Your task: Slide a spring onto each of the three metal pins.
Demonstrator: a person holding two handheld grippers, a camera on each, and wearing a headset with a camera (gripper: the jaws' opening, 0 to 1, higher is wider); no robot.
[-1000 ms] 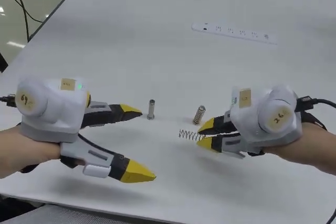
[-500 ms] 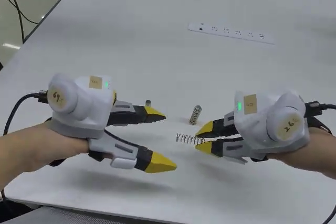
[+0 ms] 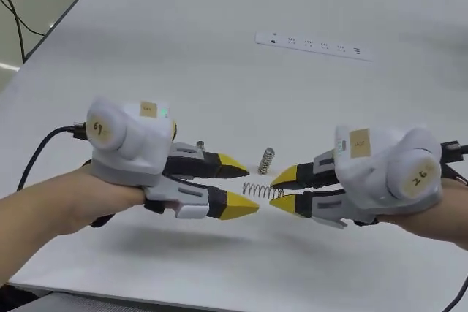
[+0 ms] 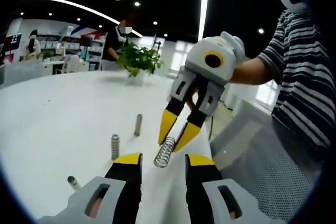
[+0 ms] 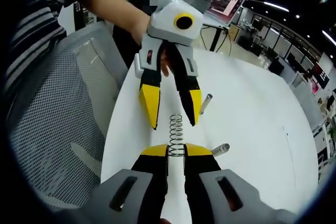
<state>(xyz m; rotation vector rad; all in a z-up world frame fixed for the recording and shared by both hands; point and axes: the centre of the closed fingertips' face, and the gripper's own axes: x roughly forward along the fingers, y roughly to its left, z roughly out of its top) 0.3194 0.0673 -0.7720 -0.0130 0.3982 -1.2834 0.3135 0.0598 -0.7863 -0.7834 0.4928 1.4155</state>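
Near the front edge of the white counter (image 3: 219, 34), the spread left hand-held gripper (image 3: 251, 186) had been brought up to the spring (image 3: 257, 190) pinched by the right hand-held gripper (image 3: 273, 191); a handover was judged likely.

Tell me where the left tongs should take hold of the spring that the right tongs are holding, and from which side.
Grip the spring at its free end, coming in along its axis from the side opposite the right tongs. That end juts out bare toward the open left tongs; close lightly across the coils.
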